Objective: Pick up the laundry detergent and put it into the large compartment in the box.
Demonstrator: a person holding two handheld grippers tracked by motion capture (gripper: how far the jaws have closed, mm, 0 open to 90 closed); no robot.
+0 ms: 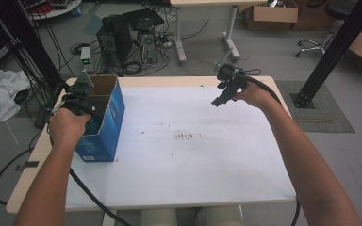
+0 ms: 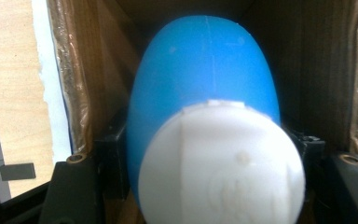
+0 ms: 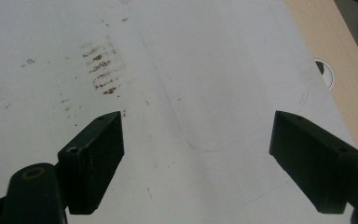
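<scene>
Left gripper [image 1: 82,96]: held in the person's left hand [image 1: 67,125] at about 9 o'clock on the table, its nose reaching into the open top of the blue box; in the left gripper view its jaws press against both sides of a blue bottle.
Blue bottle [image 2: 205,88]: egg-shaped blue body with a white cap [image 2: 221,163] turned toward the camera, caught between the two black jaws — it sits inside the box, brown cardboard walls on either side and behind it.
Blue box [image 1: 104,127]: an open-topped carton, blue outside and brown inside, standing upright near the 9 o'clock edge of the white sheet.
Right gripper [image 1: 226,92]: in the right hand [image 1: 254,96] at about 1 o'clock on the table, raised above the surface and tilted down toward the middle; in the right gripper view the jaws stand wide apart with nothing between them.
White sheet [image 1: 193,155]: covers most of the tabletop, with a patch of small brown smudges [image 1: 187,137] near its middle; in the right gripper view these marks lie at about 11 o'clock above the near jaw, and a faint blue pen line curves across the sheet between the jaws.
Table [image 1: 28,174]: pale wood, its bare border showing around the sheet — a round cable hole [image 3: 325,72] lies at 2 o'clock in the right gripper view.
Floor beyond: computer towers [image 1: 127,40] with tangled cables at 11 o'clock, cardboard boxes [image 1: 271,14] at 1 o'clock.
</scene>
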